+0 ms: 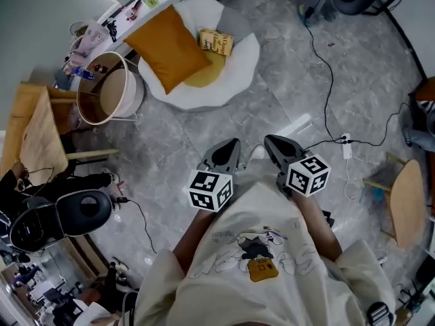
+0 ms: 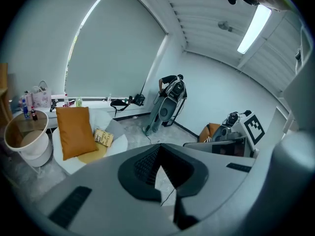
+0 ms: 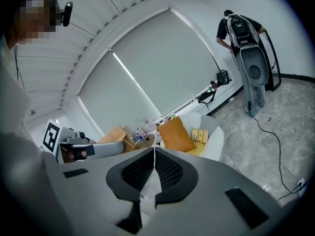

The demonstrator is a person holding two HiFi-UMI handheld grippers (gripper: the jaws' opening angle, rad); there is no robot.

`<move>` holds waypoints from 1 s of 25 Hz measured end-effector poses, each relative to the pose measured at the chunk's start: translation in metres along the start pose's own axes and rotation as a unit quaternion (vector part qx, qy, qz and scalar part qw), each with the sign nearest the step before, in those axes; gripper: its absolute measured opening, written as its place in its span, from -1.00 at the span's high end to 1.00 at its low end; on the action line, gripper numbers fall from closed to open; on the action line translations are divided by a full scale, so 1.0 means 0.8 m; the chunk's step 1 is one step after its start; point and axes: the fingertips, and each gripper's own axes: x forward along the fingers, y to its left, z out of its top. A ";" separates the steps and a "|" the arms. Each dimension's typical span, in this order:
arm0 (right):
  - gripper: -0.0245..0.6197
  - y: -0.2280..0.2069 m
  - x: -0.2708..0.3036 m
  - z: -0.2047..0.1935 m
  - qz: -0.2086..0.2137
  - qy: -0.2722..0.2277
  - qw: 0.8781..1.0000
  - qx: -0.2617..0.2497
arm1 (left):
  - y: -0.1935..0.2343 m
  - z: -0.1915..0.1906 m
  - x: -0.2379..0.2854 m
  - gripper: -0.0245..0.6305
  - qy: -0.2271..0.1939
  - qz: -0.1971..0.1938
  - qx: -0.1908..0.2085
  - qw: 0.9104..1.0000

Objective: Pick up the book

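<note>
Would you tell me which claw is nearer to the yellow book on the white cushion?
Left, slightly: the left claw lies almost straight in line with the yellow book; the right claw is offset to the right.

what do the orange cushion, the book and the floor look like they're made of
Orange cushion: probably woven fabric, matte; soft puffy shape, no shine.
Book: paper or card cover, yellowish with dark print; looks flat and stiff.
Floor: grey marble-look stone, tile or vinyl, smooth with a slight sheen; veined pattern and pale reflections. Which of these it is can't be told.
</note>
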 end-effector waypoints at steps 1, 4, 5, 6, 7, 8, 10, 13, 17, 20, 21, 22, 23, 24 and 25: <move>0.85 -0.004 -0.001 -0.002 0.002 0.004 1.000 0.001 | -0.001 -0.002 -0.001 0.91 -0.002 0.008 -0.004 1.000; 0.85 -0.011 0.002 -0.004 0.009 0.015 1.000 0.010 | 0.004 -0.002 -0.003 0.91 -0.003 0.027 -0.028 0.999; 0.85 -0.011 0.005 -0.001 0.012 0.016 1.000 0.011 | 0.006 -0.001 0.000 0.91 -0.001 0.029 -0.032 0.999; 0.85 -0.012 0.008 0.001 0.015 0.017 1.000 0.010 | 0.006 0.000 0.004 0.91 0.002 0.029 -0.034 0.999; 0.85 -0.014 0.010 0.002 0.015 0.020 1.000 0.010 | 0.006 0.000 0.008 0.91 0.005 0.027 -0.034 0.999; 0.85 -0.017 0.013 0.002 0.014 0.024 1.000 0.012 | 0.007 -0.001 0.013 0.91 0.008 0.026 -0.036 0.999; 0.85 -0.027 0.020 0.003 0.009 0.032 0.999 0.017 | 0.014 0.000 0.024 0.91 0.014 0.024 -0.043 0.999; 0.85 -0.045 0.035 0.017 -0.002 0.037 0.999 0.021 | 0.028 0.009 0.048 0.91 0.021 0.015 -0.056 0.998; 0.85 -0.069 0.057 0.047 -0.016 0.033 0.999 0.015 | 0.043 0.036 0.089 0.91 0.022 -0.005 -0.056 0.998; 0.85 -0.092 0.084 0.080 -0.025 0.030 0.999 0.011 | 0.066 0.067 0.122 0.91 0.019 -0.011 -0.055 0.998; 0.85 -0.097 0.095 0.092 -0.027 0.028 0.999 0.011 | 0.077 0.078 0.131 0.91 0.017 -0.012 -0.054 0.998; 0.85 -0.099 0.107 0.103 -0.029 0.027 0.999 0.009 | 0.088 0.089 0.137 0.91 0.015 -0.014 -0.054 0.998; 0.85 -0.099 0.119 0.114 -0.029 0.026 0.999 0.007 | 0.101 0.099 0.142 0.91 0.014 -0.015 -0.054 0.998; 0.85 -0.097 0.132 0.126 -0.030 0.024 0.999 0.003 | 0.114 0.110 0.146 0.91 0.014 -0.017 -0.052 0.998; 0.85 -0.095 0.144 0.138 -0.030 0.021 0.999 0.001 | 0.126 0.121 0.150 0.91 0.014 -0.018 -0.049 0.999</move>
